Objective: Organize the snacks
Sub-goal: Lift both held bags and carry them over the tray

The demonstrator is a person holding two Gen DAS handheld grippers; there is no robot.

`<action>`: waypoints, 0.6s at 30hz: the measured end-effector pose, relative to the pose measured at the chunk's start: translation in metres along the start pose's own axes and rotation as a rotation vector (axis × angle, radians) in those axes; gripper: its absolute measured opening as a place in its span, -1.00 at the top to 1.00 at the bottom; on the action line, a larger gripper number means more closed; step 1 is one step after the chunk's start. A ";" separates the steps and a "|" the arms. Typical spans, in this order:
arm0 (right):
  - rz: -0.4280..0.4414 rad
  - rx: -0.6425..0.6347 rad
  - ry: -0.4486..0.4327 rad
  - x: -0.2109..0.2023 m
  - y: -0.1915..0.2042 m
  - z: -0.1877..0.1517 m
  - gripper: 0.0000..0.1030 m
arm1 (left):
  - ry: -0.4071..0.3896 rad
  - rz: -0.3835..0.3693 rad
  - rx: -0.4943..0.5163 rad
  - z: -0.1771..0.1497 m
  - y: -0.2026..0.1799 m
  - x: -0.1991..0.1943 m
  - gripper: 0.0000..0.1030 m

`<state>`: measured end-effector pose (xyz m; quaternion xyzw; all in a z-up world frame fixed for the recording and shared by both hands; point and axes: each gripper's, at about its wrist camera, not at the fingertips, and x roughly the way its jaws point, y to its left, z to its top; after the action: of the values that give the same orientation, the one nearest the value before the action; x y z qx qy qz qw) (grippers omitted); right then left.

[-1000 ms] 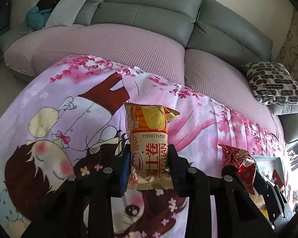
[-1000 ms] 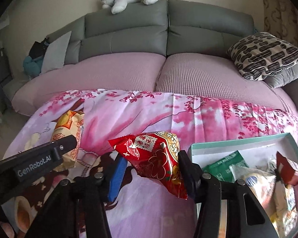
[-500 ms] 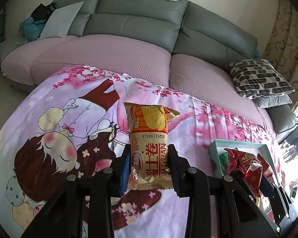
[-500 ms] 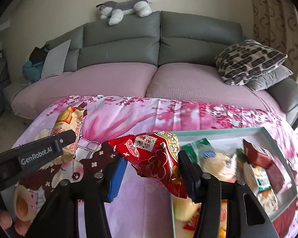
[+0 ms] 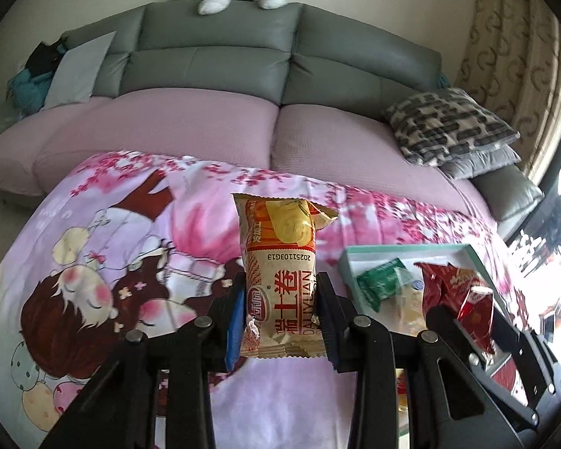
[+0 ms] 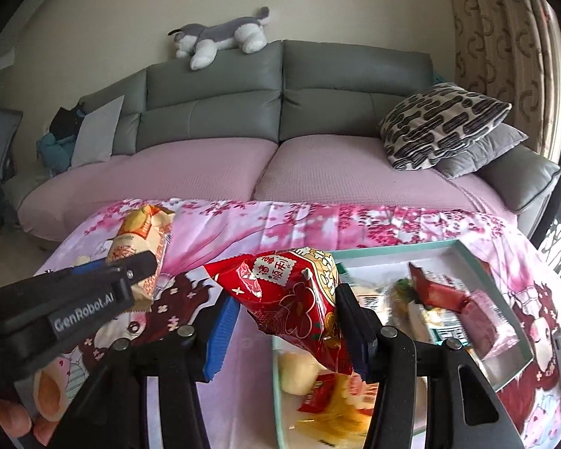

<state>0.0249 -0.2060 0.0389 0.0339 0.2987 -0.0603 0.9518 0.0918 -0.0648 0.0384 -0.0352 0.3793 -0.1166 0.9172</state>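
Holding assorted wrapped snacks, teal box sits on pink cloth. Left gripper clamps tan packet; right gripper clamps red packet.

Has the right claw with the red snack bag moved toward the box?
Yes. The right claw and red snack bag now overlap the box, previously lying to their right.

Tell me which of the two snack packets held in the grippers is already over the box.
The red packet in the right gripper: it hangs over the teal-rimmed box. The tan and orange packet in the left gripper is over the pink sheet.
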 end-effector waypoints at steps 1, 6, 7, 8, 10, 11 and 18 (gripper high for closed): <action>-0.014 0.006 -0.003 -0.001 -0.007 0.000 -0.07 | 0.004 -0.008 0.012 0.000 -0.006 0.001 0.28; -0.104 0.065 -0.022 -0.010 -0.052 0.001 -0.07 | 0.020 -0.055 0.093 -0.005 -0.044 0.006 0.29; -0.122 0.087 -0.025 -0.013 -0.063 0.001 -0.07 | 0.022 -0.066 0.106 -0.006 -0.050 0.006 0.29; -0.138 0.106 -0.027 -0.015 -0.073 0.001 -0.07 | 0.027 -0.076 0.119 -0.008 -0.057 0.007 0.28; -0.166 0.128 -0.026 -0.017 -0.089 0.000 -0.07 | 0.038 -0.095 0.134 -0.012 -0.071 0.009 0.28; -0.180 0.137 -0.023 -0.018 -0.096 0.000 -0.07 | 0.047 -0.103 0.146 -0.014 -0.078 0.011 0.29; -0.223 0.211 0.004 -0.018 -0.136 -0.009 -0.07 | 0.085 -0.140 0.218 -0.027 -0.116 0.020 0.28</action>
<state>-0.0128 -0.3379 0.0375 0.1004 0.2946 -0.1968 0.9297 0.0644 -0.1811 0.0231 0.0432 0.3997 -0.2222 0.8882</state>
